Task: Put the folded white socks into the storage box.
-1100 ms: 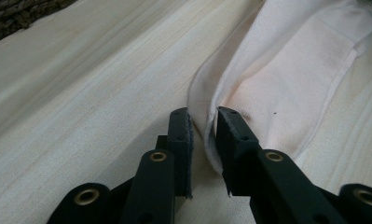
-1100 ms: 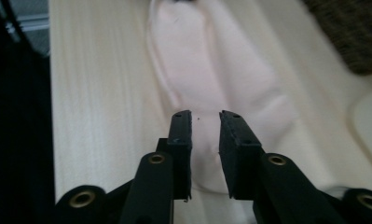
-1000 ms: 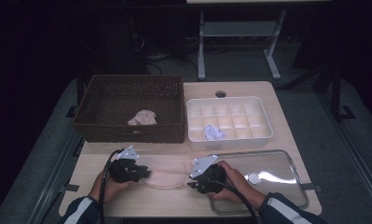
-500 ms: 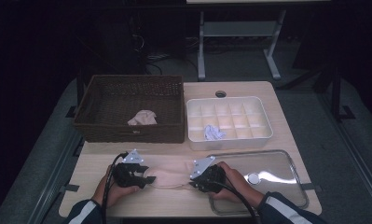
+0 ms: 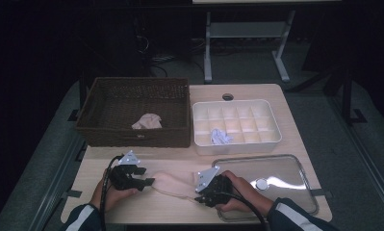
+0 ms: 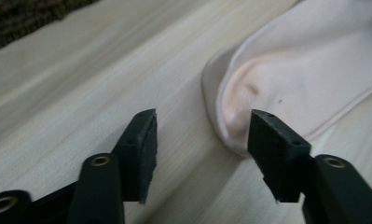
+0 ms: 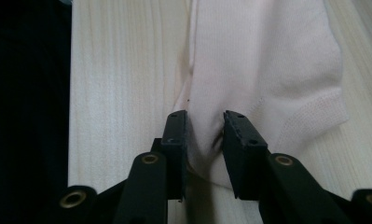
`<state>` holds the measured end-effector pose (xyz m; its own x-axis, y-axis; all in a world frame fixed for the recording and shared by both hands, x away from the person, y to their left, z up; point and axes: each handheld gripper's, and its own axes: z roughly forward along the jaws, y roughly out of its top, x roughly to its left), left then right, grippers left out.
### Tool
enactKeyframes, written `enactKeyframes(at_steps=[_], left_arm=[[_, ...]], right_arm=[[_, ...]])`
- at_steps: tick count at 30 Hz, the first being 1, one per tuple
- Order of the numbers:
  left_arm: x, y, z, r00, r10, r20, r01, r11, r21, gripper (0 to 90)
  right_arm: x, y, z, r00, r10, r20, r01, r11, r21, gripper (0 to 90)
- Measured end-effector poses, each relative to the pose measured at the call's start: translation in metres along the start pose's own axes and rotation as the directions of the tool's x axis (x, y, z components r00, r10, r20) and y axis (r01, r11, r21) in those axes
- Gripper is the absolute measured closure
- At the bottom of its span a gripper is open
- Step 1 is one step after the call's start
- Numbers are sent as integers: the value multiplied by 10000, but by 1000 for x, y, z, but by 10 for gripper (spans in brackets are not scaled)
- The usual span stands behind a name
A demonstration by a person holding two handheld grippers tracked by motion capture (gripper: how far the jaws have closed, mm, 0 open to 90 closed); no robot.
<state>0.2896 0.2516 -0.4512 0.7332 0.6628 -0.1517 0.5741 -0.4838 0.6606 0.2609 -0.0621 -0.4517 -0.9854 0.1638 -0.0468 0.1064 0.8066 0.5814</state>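
A pale pink sock (image 5: 170, 185) lies flat on the wooden table near its front edge, between my two grippers. My left gripper (image 5: 148, 182) is at its left end, open. In the left gripper view (image 6: 202, 135) the jaws have just been opening; the sock's rounded end (image 6: 305, 74) lies just ahead of the right jaw, untouched. My right gripper (image 5: 195, 194) is at the sock's right end. In the right gripper view (image 7: 204, 135) its jaws have just been opening a little, and a bunched fold of the sock (image 7: 263, 60) still fills the gap against both pads.
A dark wicker basket (image 5: 132, 137) at the back left holds a crumpled pale cloth (image 5: 147, 121). A white compartment tray (image 5: 199, 144) beside it holds a small white bundle (image 5: 221, 137). A clear lid with a round knob (image 5: 295, 166) lies at the front right, under my right hand.
The left gripper's jaws have spread apart and come off the sock's left end, and that hand has drawn back slightly to the left. The right hand has stayed put.
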Motion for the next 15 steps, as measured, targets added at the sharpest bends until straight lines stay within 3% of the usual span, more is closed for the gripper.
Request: enactKeyframes(at_steps=[1,3,5,7,8,9,10,14,15], left_arm=[[-3,2,-4,9999,-12,157,19,9991,-431,366],[-5,4,-4,9998,20,193,-10,9988,-491,357],[-9,6,0,9997,92,212,-81,9987,-505,335],[-13,8,7,9998,176,109,-172,9994,-309,309],[-15,8,14,9991,380,199,-379,9993,-78,296],[-15,8,14,9991,380,199,-379,9993,-78,296],[-17,9,20,9980,625,-1,-625,9977,266,297],[-19,8,23,9970,765,-98,-760,9963,408,298],[-19,8,23,9926,1174,-316,-1155,9917,558,300]], right_arm=[[-1,2,-6,9996,268,26,-267,9991,-314,717],[-2,2,-9,9994,346,26,-344,9984,-457,744],[-4,4,-16,9993,329,153,-313,9946,-992,811],[-5,6,-22,9976,413,547,-334,9898,-1388,885],[-5,8,-24,9935,956,618,-861,9861,-1423,895],[-5,8,-24,9935,956,618,-861,9861,-1423,895],[-6,8,-20,9909,1054,838,-945,9876,-1251,899],[-8,8,-6,9894,1053,1000,-968,9915,-867,898],[-8,8,1,9882,1032,1128,-964,9933,-644,897]])
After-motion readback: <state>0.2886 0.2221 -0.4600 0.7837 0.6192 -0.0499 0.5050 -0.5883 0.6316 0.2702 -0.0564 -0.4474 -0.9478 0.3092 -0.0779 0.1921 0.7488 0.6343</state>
